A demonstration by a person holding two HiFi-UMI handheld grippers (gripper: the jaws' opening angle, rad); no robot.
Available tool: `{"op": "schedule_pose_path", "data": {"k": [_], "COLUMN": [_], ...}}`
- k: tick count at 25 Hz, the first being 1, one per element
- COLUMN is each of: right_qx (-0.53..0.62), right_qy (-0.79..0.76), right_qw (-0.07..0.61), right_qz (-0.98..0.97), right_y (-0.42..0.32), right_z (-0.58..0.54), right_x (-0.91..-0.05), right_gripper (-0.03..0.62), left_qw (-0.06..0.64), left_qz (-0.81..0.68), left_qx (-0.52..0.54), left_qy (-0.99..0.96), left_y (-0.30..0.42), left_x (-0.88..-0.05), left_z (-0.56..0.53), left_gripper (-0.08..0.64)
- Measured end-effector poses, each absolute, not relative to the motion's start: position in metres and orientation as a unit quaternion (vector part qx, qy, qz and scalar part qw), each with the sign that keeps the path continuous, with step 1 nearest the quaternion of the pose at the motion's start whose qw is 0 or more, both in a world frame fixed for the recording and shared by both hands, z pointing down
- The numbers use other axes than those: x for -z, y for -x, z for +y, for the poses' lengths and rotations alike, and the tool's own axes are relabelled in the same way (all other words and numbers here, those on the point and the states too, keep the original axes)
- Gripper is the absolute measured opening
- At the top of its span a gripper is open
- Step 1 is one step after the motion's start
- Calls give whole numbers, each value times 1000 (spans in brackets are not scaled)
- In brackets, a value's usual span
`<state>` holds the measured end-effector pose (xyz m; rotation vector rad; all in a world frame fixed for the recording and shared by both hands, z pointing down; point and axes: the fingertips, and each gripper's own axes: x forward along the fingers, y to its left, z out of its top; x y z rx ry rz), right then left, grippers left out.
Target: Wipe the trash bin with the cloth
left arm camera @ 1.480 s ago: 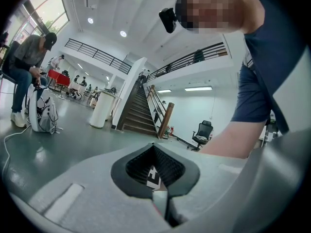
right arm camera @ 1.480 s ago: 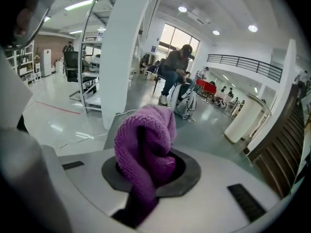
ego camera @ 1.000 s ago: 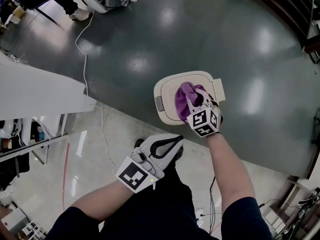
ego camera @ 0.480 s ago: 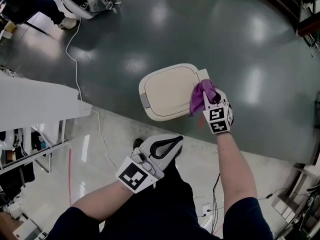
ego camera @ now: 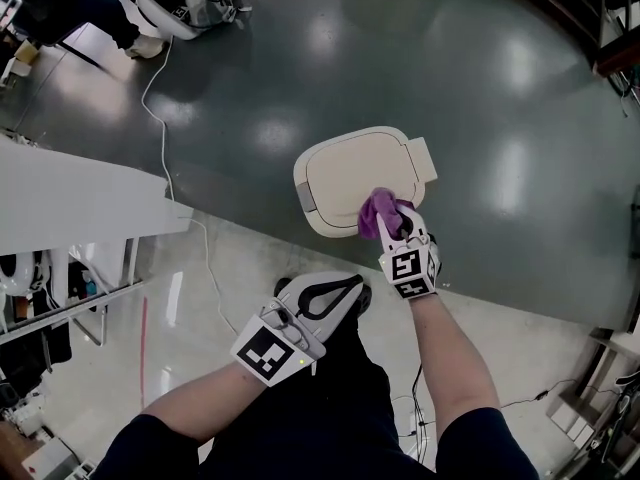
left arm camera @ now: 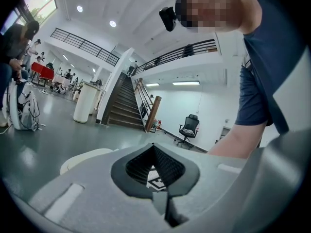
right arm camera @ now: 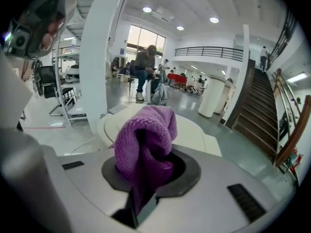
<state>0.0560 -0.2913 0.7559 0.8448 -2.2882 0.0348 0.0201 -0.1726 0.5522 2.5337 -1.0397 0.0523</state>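
The cream trash bin (ego camera: 345, 173) stands on the dark floor, seen from above with its lid closed. My right gripper (ego camera: 385, 218) is shut on a purple cloth (ego camera: 377, 211) and presses it on the near right edge of the lid. In the right gripper view the cloth (right arm camera: 146, 135) bulges out between the jaws over the bin lid (right arm camera: 194, 132). My left gripper (ego camera: 335, 293) hangs back near the person's body, away from the bin, shut with nothing in it. The bin's edge (left arm camera: 82, 158) shows low in the left gripper view.
A white cable (ego camera: 165, 138) runs across the floor left of the bin. A white table (ego camera: 70, 193) stands at the left. A seated person (ego camera: 75, 8) and bags are at the far top left. A staircase (right arm camera: 265, 106) rises at the right.
My right gripper has drawn the cloth from the lid's far right side back to its near right edge. The left gripper has stayed in place.
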Motion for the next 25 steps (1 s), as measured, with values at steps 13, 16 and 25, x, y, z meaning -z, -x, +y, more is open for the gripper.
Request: {"op": "schedule_pose_path", "data": {"k": [13,16,25], "right_qx": [-48,-68,-71], "right_qy": [-247,-256,-299], "right_qw": [381,366,287], "right_qz": [-889,-892,-907], "right_y": [42,46,8], "right_z": [-207,-196,-163], "right_x": [-755,-729,-588], "right_gripper": [74,74,74], "left_qw": [152,158,123], "left_qz": [-387,-384,-344], "left_qx": [-34,-40,-48], "left_qy": [-909,-909,-929], "left_y": [41,52,46], "left_x": [-507,-495,-440], "left_z": [-123,-108,-87], "left_gripper": [-2,-2,-3]}}
